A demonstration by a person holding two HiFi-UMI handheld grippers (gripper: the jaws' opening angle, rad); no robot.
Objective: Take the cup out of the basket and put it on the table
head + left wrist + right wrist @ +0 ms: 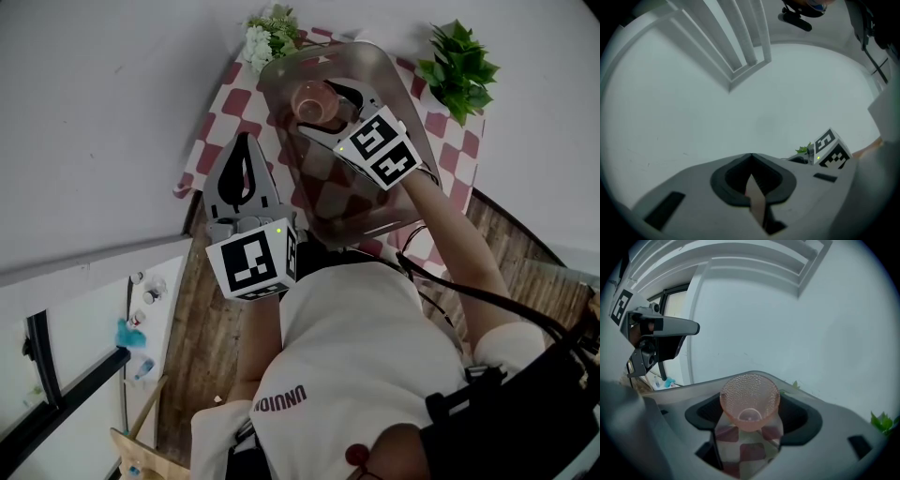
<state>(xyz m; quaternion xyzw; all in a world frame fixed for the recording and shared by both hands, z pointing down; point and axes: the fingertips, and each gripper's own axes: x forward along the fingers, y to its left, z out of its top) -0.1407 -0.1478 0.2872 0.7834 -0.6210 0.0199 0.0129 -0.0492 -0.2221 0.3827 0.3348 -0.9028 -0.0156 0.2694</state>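
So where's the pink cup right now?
Head view, top centre: the cup is gripped in the right gripper, over the far end of the basket, right of the white flowers.

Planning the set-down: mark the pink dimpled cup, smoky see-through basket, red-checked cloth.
Pink dimpled cup (750,399), right gripper view, inner wall.
Smoky see-through basket (373,64), head view, far corner.
Red-checked cloth (219,131), head view, left edge.

Soft even daylight, no glare; gripper views dim, fisheye-warped, black vignetted corners.
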